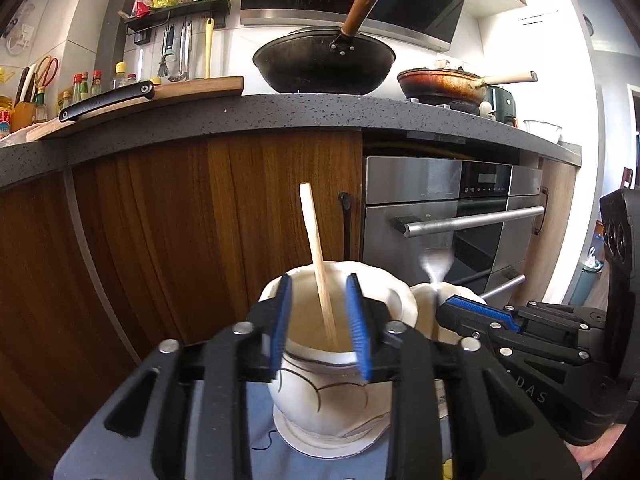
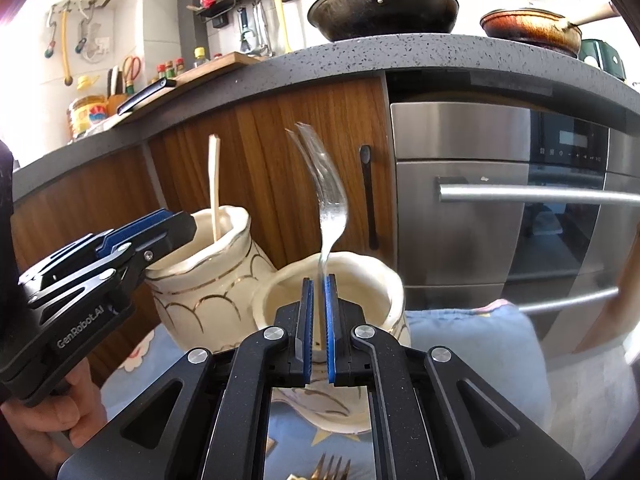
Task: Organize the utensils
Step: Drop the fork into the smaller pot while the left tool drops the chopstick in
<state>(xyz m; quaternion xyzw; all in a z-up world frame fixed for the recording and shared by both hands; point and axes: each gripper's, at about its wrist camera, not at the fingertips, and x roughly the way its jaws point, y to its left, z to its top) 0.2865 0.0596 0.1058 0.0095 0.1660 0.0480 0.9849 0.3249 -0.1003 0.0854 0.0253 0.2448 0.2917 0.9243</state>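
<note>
Two white ceramic jars with gold lines stand side by side on a blue cloth. A wooden chopstick [image 1: 319,264] stands loose in the left jar [image 1: 324,392]; my left gripper [image 1: 320,288] is open, its blue pads either side of the stick over the jar mouth. It also shows in the right wrist view [image 2: 172,224] beside the chopstick [image 2: 216,188] and left jar [image 2: 208,280]. My right gripper [image 2: 319,284] is shut on a silver fork [image 2: 328,200], tines up, handle down inside the right jar [image 2: 384,292]. In the left view the right gripper [image 1: 444,304] and blurred fork [image 1: 436,268] are at the right jar [image 1: 424,304].
A gold fork [image 2: 332,468] lies on the blue cloth [image 2: 472,340] below my right gripper. Behind stand wooden cabinet doors [image 1: 200,220], a steel oven [image 1: 460,216] and a grey counter [image 1: 280,112] carrying a wok [image 1: 324,64], a pan [image 1: 444,84] and a cutting board [image 1: 160,96].
</note>
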